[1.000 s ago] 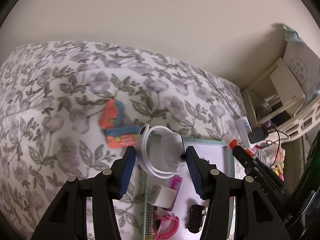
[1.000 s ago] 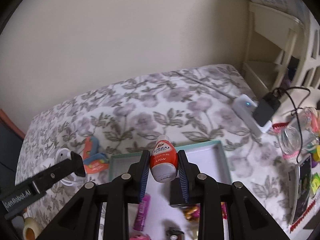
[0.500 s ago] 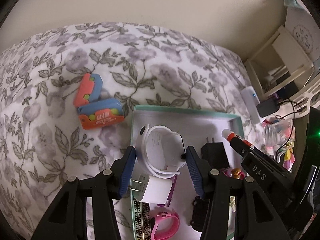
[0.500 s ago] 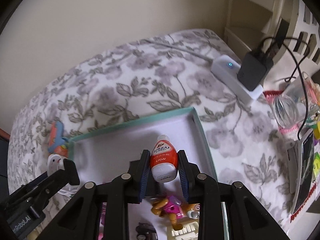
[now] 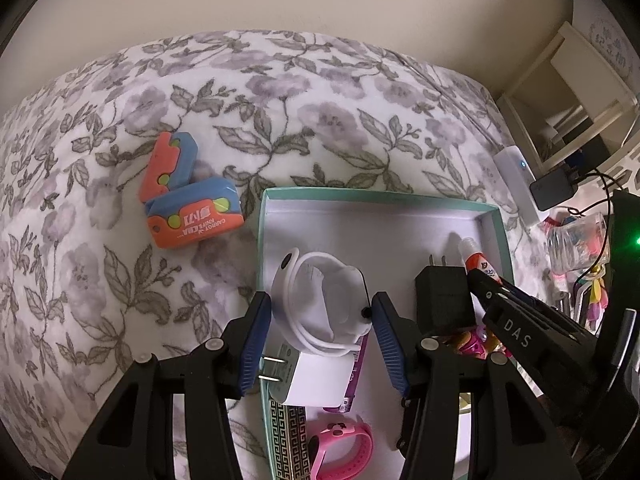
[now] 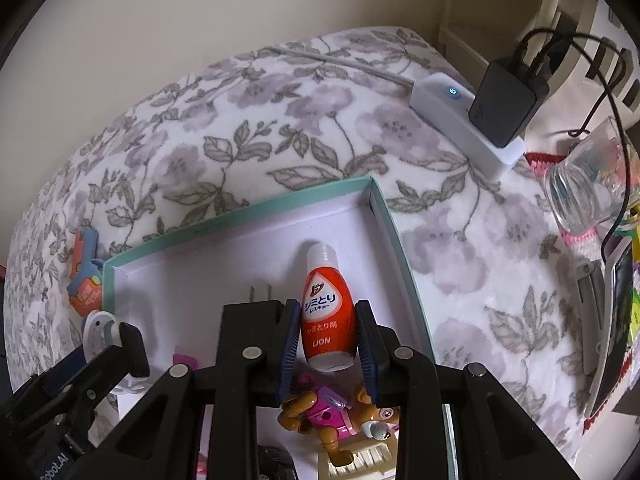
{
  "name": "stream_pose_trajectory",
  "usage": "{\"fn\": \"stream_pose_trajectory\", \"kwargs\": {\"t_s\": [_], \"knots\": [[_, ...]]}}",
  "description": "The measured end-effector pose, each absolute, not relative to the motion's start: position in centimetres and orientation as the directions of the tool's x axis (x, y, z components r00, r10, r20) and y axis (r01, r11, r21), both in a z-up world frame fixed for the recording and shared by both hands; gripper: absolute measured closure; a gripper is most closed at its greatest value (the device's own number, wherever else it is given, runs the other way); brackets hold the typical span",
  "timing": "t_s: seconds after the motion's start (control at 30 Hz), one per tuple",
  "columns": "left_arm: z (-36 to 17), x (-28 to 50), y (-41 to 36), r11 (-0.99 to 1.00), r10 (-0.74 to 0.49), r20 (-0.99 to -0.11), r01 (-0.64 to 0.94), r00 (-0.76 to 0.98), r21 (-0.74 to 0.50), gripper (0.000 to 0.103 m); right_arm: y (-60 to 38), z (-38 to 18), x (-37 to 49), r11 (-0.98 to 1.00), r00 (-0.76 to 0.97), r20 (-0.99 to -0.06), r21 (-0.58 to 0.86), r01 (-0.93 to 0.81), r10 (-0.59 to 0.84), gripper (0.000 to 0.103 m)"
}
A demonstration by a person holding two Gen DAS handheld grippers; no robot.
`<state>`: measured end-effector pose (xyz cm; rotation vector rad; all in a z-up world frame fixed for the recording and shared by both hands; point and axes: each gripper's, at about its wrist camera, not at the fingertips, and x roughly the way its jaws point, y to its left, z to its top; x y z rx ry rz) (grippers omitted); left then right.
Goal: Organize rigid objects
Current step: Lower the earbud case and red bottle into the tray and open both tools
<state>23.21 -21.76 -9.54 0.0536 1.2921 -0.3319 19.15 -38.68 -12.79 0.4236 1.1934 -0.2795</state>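
Right gripper [image 6: 328, 334]: jaws narrow, clamped on the orange stain-remover bottle [image 6: 328, 312], white cap pointing away, pads on its flat sides. Grip sits low on the body, probably so the cap end can go down first. Bottle hangs over the right rear corner of the teal-rimmed box [image 6: 394, 232], just beside a black plug adapter [image 6: 256, 304] whose prongs face the far wall. That corner looks like the free slot it is meant for.

Left gripper [image 5: 320, 328]: jaws at a middling spread, pressed on both sides of a white round charger with coiled cable [image 5: 320, 296]. Held across its widest part, likely to keep the cable from spilling. It hovers over the box's left side, above a white wall plug [image 5: 316, 376].

In the box too: a pink wristband [image 5: 344, 452], a patterned strip [image 5: 288, 440], a toy pup figure [image 6: 340, 412].

Outside, on the floral blanket [image 5: 280, 92]: two orange-and-blue carrot knife toys [image 5: 188, 204], not yet collected. Power strip [image 6: 460, 128] and clear jar [image 6: 584, 192] to the right; presumably not part of the sorting.
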Motion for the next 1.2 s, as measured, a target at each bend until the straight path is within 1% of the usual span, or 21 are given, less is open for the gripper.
{"fn": "stream_pose_trajectory", "kwargs": {"t_s": [0.47,0.53,0.6,0.77,0.8,0.83,0.9,1.1,1.17,1.2], "knots": [[-9.5,23.1,-22.1,0.95,-0.201,-0.95,0.283,0.238,-0.13,0.049,-38.5,-12.9,19.3,0.89,0.328,-0.945,0.139,0.434,-0.013,0.073],[-9.3,23.2,-22.1,0.95,-0.207,-0.948,0.282,0.24,-0.135,0.048,-38.6,-12.9,19.2,0.889,0.327,-0.945,0.137,0.438,-0.015,0.072],[-9.2,23.2,-22.0,0.95,-0.208,-0.948,0.279,0.242,-0.137,0.041,-38.7,-13.0,19.2,0.888,0.32,-0.947,0.13,0.441,-0.02,0.072],[-8.9,23.4,-21.8,0.953,-0.204,-0.947,0.271,0.247,-0.134,0.04,-38.5,-12.9,19.3,0.889,0.315,-0.949,0.12,0.443,-0.029,0.072],[-8.9,23.4,-21.7,0.954,-0.203,-0.947,0.269,0.248,-0.134,0.04,-38.5,-12.9,19.3,0.889,0.316,-0.948,0.116,0.444,-0.035,0.067],[-8.7,23.4,-21.6,0.954,-0.205,-0.947,0.266,0.249,-0.136,0.04,-38.5,-12.8,19.3,0.888,0.318,-0.947,0.113,0.445,-0.039,0.059],[-8.5,23.5,-21.6,0.956,-0.208,-0.945,0.259,0.252,-0.141,0.039,-38.5,-12.5,19.4,0.89,0.323,-0.945,0.108,0.444,-0.046,0.053],[-7.2,23.9,-20.6,0.962,-0.215,-0.934,0.227,0.287,-0.152,0.036,-38.0,-11.2,19.5,0.896,0.352,-0.934,0.102,0.432,-0.063,0.051],[-6.8,24.2,-20.1,0.966,-0.211,-0.931,0.209,0.299,-0.152,0.036,-37.5,-10.5,19.6,0.9,0.367,-0.928,0.1,0.424,-0.07,0.045],[-6.6,24.4,-19.7,0.969,-0.206,-0.929,0.197,0.306,-0.149,0.036,-37.2,-10.3,19.7,0.902,0.376,-0.924,0.103,0.419,-0.069,0.039]]}}
